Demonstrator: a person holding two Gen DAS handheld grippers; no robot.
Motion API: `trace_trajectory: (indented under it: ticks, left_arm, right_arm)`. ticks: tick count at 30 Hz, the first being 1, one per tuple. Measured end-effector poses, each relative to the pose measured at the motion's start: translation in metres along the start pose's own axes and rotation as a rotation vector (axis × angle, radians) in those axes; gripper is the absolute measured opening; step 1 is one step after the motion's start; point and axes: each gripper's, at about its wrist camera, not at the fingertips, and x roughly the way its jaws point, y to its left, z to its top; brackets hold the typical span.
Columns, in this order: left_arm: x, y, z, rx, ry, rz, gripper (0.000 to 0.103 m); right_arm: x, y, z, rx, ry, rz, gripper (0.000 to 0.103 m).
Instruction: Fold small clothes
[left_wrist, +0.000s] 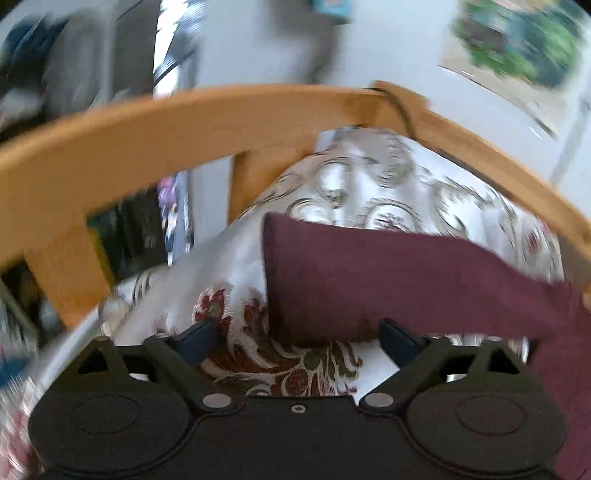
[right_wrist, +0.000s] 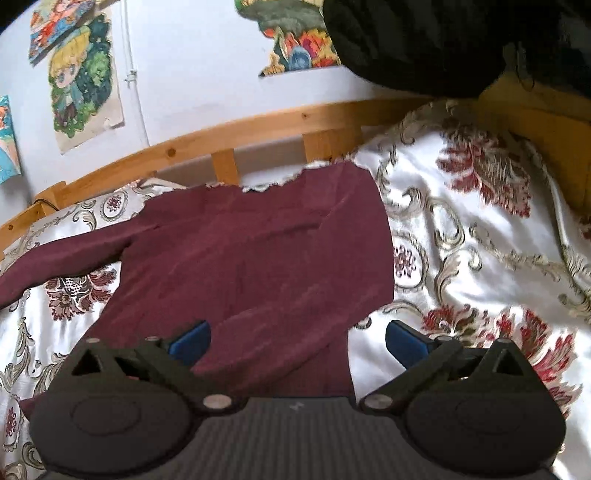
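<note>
A maroon long-sleeved top (right_wrist: 251, 254) lies spread on a white bedspread with red and gold flowers (right_wrist: 461, 236). Its right sleeve is folded in over the body; its left sleeve (right_wrist: 55, 258) stretches out to the left. My right gripper (right_wrist: 297, 341) is open and empty, low over the top's lower right edge. In the blurred left wrist view, the outstretched maroon sleeve (left_wrist: 388, 280) lies across the bedspread (left_wrist: 229, 258), its cuff end pointing left. My left gripper (left_wrist: 295, 339) is open, just short of the sleeve's near edge.
A wooden bed rail (right_wrist: 229, 136) runs along the far side, and it also shows in the left wrist view (left_wrist: 184, 125). A black garment (right_wrist: 443, 40) hangs at the upper right. Cartoon posters (right_wrist: 85, 81) are on the white wall.
</note>
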Motion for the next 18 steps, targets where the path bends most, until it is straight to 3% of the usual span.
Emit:
trace_trajectory:
  ticks: [2,5,6,7,11,15,18]
  left_arm:
    - [0.000,0.001,-0.001,-0.057,-0.047,0.007,0.086]
    - [0.000,0.002,-0.002,-0.105,-0.096,-0.007,0.070]
    - [0.000,0.001,-0.004,-0.106,-0.111,-0.008,0.057]
    - [0.000,-0.001,-0.006,-0.099,-0.124,-0.004,0.036]
    - [0.003,-0.003,-0.010,-0.120,-0.152,-0.019,0.006]
    - [-0.006,-0.007,-0.014,-0.129,-0.215,-0.090,0.002]
    - [-0.024,-0.023,-0.017,-0.041,-0.318,-0.175,0.002]
  right_arm:
    - [0.005,-0.003,-0.001,0.018,0.019,-0.004,0.103]
    - [0.008,-0.007,-0.003,0.041,0.029,0.001,0.103]
    - [0.008,-0.008,-0.003,0.043,0.029,0.000,0.103]
    - [0.009,-0.008,-0.003,0.043,0.029,-0.001,0.103]
    - [0.015,-0.007,-0.003,0.045,0.041,-0.004,0.103]
    - [0.021,-0.002,-0.004,0.022,0.054,0.001,0.103]
    - [0.023,0.003,-0.005,0.006,0.059,0.008,0.103]
